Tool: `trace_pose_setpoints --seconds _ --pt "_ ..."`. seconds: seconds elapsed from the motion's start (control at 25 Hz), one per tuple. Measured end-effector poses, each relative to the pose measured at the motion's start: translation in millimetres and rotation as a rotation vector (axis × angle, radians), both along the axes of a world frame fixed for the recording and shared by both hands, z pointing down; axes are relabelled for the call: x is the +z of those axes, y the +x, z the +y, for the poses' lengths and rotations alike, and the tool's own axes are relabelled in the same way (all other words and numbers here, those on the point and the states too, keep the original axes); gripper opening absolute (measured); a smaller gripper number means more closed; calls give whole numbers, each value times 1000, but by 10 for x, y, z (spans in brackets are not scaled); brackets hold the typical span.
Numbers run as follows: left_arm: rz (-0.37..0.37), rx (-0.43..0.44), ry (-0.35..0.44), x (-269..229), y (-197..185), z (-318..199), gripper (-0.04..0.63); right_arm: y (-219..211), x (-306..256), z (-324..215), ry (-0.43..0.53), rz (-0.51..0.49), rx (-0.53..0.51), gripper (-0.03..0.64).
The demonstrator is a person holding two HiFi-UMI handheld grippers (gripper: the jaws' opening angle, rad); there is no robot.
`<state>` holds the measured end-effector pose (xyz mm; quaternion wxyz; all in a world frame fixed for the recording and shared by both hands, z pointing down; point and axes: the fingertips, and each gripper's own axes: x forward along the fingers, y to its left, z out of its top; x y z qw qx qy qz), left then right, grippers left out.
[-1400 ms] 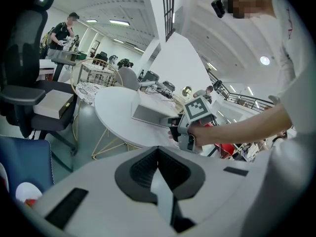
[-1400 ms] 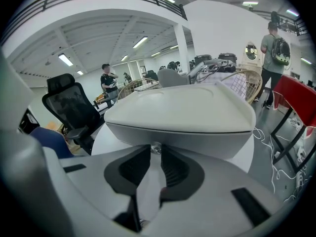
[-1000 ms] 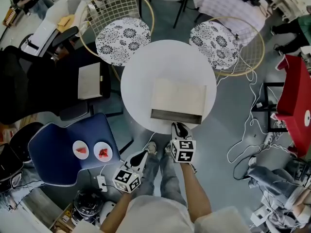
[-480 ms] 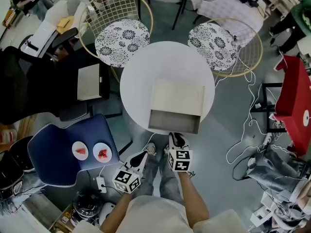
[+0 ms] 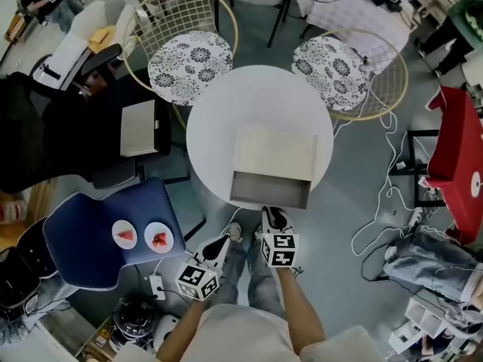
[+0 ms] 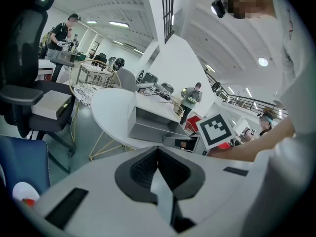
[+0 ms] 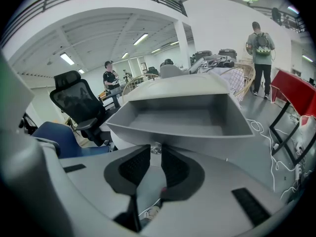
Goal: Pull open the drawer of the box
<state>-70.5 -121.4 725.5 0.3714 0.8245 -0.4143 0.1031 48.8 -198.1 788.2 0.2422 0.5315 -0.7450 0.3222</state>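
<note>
A pale box (image 5: 276, 151) sits on the round white table (image 5: 226, 119), near its front edge. Its grey drawer (image 5: 269, 190) stands pulled out toward me and looks empty (image 7: 182, 116). My right gripper (image 5: 276, 213) is at the drawer's front, shut on the small knob (image 7: 154, 148) between its pads. My left gripper (image 5: 223, 241) hangs lower left, off the table beside my legs, shut on nothing. In the left gripper view the box (image 6: 153, 120) lies ahead, with the right gripper's marker cube (image 6: 216, 130) beside it.
Two wire chairs with patterned cushions (image 5: 190, 62) (image 5: 332, 66) stand behind the table. A blue chair (image 5: 83, 247) with two small plates is at the left, a black chair with a flat box (image 5: 139, 125) beyond it. Cables (image 5: 385, 217) and a red object (image 5: 456, 164) are at the right.
The drawer has slid farther out of the box, and my right gripper moved back toward me with the knob. The left gripper stayed where it was.
</note>
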Motion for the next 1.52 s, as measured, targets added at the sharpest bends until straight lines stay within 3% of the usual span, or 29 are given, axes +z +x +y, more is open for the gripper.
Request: trace_pose_setpoints --seconds 0.08,0.2,0.64,0.72,0.8,0.88,1.2,1.52 --pt "0 0 1 -5 4 -1 12 -16 1 10 -5 -20 -9 80" --pt "0 1 3 -11 23 4 12 -21 25 62 -20 -36 -19 169" --pt "6 16 30 -163 164 -14 12 21 -115 226 -28 -50 -42 169" --pt "7 19 44 -222 223 -35 12 63 -191 228 -9 -41 -44 146" --pt "8 23 64 -285 276 -65 12 117 -283 206 23 -23 -40 55" --pt "8 27 83 -360 328 -84 12 159 -402 189 53 -28 -39 21" --pt "3 46 185 -842 615 -194 12 389 -975 160 145 -51 -41 17" --pt "-5 41 338 -1487 1032 -440 12 634 -1749 22 319 -72 -87 17"
